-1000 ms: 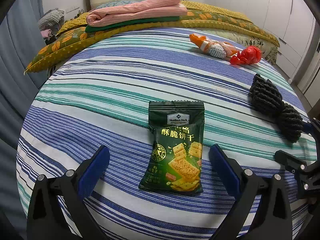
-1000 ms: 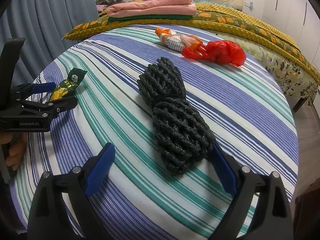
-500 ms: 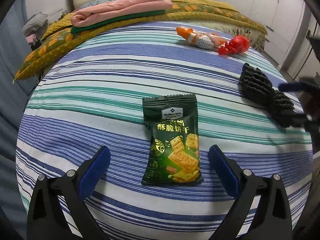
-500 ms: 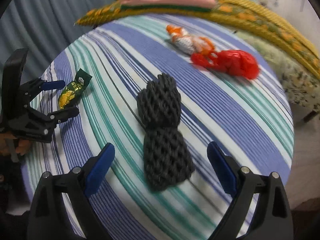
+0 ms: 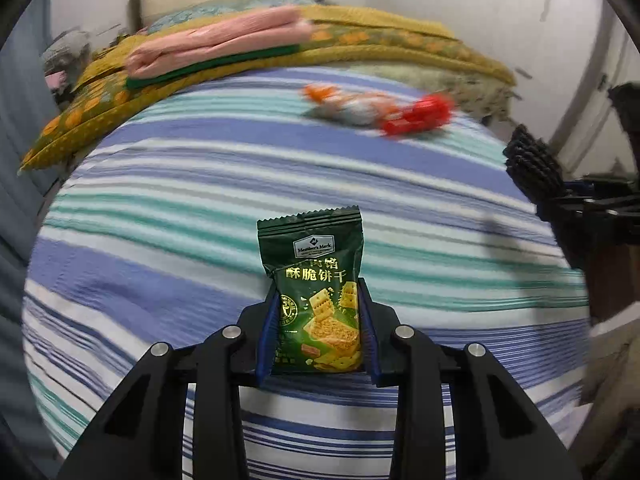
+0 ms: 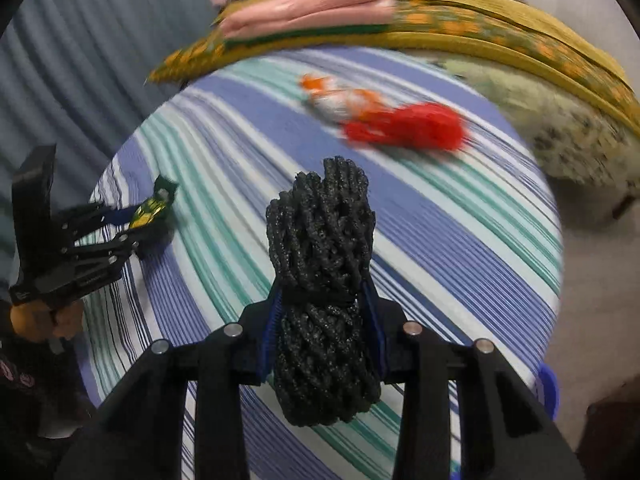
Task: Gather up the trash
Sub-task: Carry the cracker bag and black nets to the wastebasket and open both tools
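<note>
Over on the left, the left gripper (image 5: 318,330) is pinching the green snack packet (image 5: 314,280) by its lower half, pads pressed against both side edges, the packet's serrated top standing up free above the striped bedsheet (image 5: 160,264). That packet looks light, thin and crinkly; the foil is likely slick, so the grip low on the body, where the pads meet the most film, seems the sensible place, and a hard squeeze would probably crush any crackers left inside.

Moving right, the right gripper (image 6: 322,334) is clamped around the black foam net bundle (image 6: 322,280) at its waist, just where a dark band cinches it. It bulges above and below the pads. It reads as soft, springy and nearly weightless, so it should compress rather than slip.

Farther back on the sheet, well apart from both grippers, lie an orange-and-white wrapper (image 6: 340,98) and, touching it, a red plastic bag (image 6: 412,126), both blurred and not yet collected.
</note>
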`<state>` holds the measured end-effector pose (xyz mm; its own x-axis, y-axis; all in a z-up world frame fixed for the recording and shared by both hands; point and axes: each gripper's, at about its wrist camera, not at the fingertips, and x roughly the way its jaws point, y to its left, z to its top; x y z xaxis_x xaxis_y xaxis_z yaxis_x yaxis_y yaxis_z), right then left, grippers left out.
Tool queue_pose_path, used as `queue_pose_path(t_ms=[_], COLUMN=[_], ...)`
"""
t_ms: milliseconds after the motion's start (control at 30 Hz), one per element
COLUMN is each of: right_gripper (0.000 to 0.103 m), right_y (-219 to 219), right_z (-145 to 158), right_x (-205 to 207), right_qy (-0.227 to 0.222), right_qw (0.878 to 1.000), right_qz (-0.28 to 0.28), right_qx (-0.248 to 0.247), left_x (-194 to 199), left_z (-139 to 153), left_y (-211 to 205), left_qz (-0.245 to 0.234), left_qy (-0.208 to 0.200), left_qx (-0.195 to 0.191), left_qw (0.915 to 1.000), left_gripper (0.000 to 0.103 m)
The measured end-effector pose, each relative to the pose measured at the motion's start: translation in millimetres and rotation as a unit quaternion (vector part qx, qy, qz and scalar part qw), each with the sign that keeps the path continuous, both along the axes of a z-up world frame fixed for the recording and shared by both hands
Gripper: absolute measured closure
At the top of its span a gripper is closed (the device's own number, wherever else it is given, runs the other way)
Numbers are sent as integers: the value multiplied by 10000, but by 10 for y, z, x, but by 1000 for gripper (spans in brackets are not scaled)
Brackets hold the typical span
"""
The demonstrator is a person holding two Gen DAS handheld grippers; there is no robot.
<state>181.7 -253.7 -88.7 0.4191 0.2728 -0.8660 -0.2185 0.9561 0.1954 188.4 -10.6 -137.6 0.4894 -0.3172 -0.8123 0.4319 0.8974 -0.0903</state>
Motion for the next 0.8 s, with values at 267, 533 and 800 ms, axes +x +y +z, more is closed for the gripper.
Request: queue_pose_path(t_ms=[267, 533, 800], right_gripper=[67, 67, 63], right_y=[-1764, -2754, -3186], right_z=[-155, -813, -1141], right_x=[-823, -1345, -1344], right_qy=[59, 424, 564], right_qw=[9851, 9629, 9523], right_qz=[-1719, -2665, -2975], right_qx=[-46, -75, 367], left_x=[-646, -1128, -1105], left_z=[370, 154, -685], left_y=[-1324, -2904, -3995], left_qz=[-1171, -2135, -2348], left_qy=[32, 545, 908], left_qx=[-804, -988, -468], left_qw=[9899, 9704, 9667], left_gripper=[69, 68, 68])
